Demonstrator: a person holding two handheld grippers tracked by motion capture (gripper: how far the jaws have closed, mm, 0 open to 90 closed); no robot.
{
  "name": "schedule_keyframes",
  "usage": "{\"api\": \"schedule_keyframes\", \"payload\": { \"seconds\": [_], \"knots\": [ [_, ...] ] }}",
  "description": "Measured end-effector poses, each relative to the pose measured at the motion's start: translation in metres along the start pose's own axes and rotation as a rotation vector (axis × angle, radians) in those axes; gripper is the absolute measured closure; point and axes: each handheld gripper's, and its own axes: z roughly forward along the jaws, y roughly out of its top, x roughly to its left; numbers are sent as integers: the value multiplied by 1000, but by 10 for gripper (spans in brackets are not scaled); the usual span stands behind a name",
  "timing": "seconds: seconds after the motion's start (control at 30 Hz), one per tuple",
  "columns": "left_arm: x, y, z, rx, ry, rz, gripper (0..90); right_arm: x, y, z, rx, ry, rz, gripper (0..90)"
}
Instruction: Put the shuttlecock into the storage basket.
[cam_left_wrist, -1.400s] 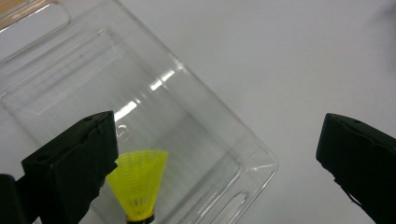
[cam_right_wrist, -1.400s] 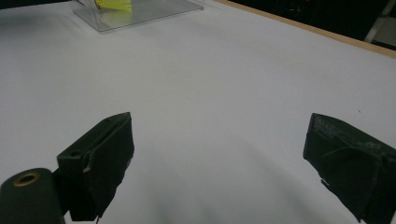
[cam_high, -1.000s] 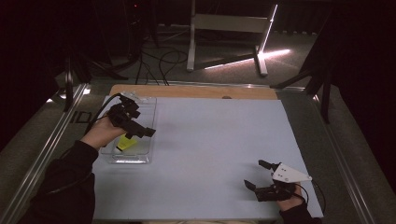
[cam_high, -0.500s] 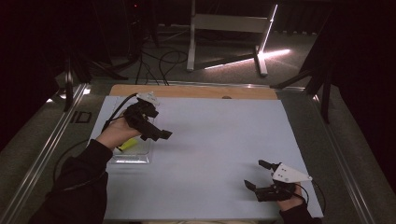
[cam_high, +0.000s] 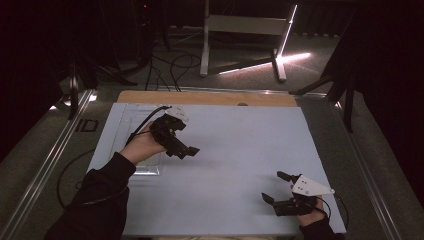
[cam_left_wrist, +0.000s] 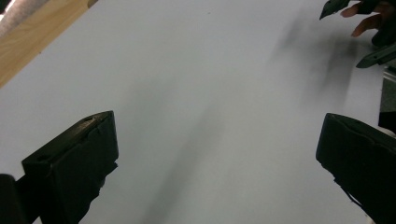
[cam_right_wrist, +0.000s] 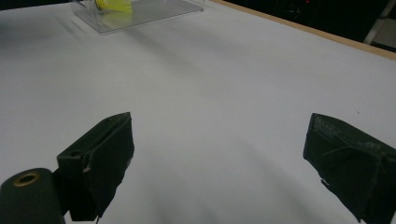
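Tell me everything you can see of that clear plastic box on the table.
The clear box is a shallow, see-through container, plastic by its look, lying flat on the pale sheet near the table's far left corner. In the right gripper view something yellow lies inside it; what it is cannot be told. In the high view the person's left hand and the left gripper hang over its right edge, jaws open, empty and pointing away from it.

Dark lab: white-topped table (cam_high: 220, 150), floor cables (cam_high: 165, 65), metal stand (cam_high: 240, 25)

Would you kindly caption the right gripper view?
Open right tongs over the white table; clear tray with a yellow item beyond.
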Motion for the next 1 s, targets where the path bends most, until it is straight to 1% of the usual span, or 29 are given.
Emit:
{"api": "schedule_keyframes", "payload": {
  "seconds": [0.13,0.2,0.27,0.33,0.5,0.53,0.57,0.73,0.8,0.83,0.87,0.93,0.97,1.0],
  "knots": [
    [-5,0,8,10,-10,28,0,0,0,0,1,0,-3,86],
    [-7,-1,13,6,-21,29,0,0,0,0,0,0,-4,86],
    [-10,-2,17,6,-18,36,0,0,0,0,0,1,-3,86],
    [-11,-4,20,6,-30,38,0,0,0,0,0,2,-3,86],
    [-15,-12,28,-2,-41,38,0,0,0,-1,2,1,-2,86],
    [-16,-14,30,-3,-42,34,0,0,0,-1,2,1,-2,86],
    [-16,-16,31,-4,-35,40,0,0,0,-1,1,0,-4,86],
    [-18,-27,39,5,-34,41,0,0,0,0,0,3,-4,86],
    [-18,-30,42,10,-41,37,0,0,0,0,0,2,-2,86],
    [-19,-33,44,6,-38,34,0,0,0,0,0,2,-1,86],
    [-20,-34,45,5,-47,34,0,0,0,0,0,2,-1,86],
    [-21,-39,47,6,-45,27,0,0,0,0,0,3,-3,86],
    [-21,-40,48,9,-53,31,0,0,0,0,0,3,-4,86],
    [-22,-42,48,11,-52,31,0,0,0,0,1,3,-3,86]
  ]
}}
